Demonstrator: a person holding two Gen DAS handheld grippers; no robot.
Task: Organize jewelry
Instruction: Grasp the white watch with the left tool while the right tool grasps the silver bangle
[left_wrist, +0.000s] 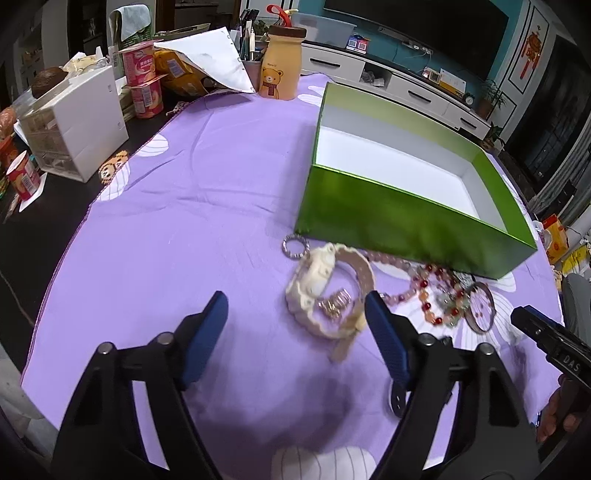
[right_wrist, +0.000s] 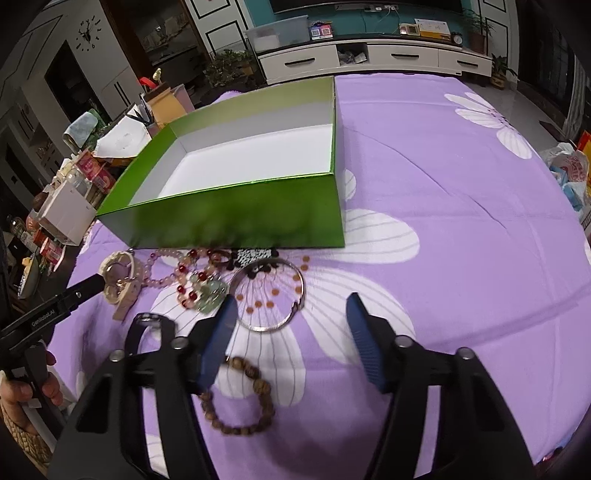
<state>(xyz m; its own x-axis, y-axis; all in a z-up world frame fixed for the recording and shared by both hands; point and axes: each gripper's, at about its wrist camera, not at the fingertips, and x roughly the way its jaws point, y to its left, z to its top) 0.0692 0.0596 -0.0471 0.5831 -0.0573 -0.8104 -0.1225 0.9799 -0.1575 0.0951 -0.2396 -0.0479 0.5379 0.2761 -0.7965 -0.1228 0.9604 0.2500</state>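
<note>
An empty green box (left_wrist: 406, 218) (right_wrist: 240, 221) stands on the purple cloth. The jewelry lies in a row against its near wall. It includes a cream watch (left_wrist: 314, 284) (right_wrist: 122, 284), pink and red bead strings (left_wrist: 424, 291) (right_wrist: 188, 280) and a silver bangle (right_wrist: 269, 326) (left_wrist: 482, 308). My left gripper (left_wrist: 295, 301) hovers open over the watch, its right pad beside the strap. My right gripper (right_wrist: 292, 300) is open around the bangle, its left pad over the bangle's left edge. A wooden bead bracelet (right_wrist: 240, 402) lies under that finger.
Clutter crowds the table's left side: a white drawer unit (left_wrist: 77, 122), yogurt cups (left_wrist: 142, 81), a yellow bear bottle (left_wrist: 280, 66). A dark strap (right_wrist: 142, 326) lies beside the right gripper. Purple cloth (right_wrist: 461, 221) stretches right of the box. A hand (right_wrist: 22, 391) holds the left gripper.
</note>
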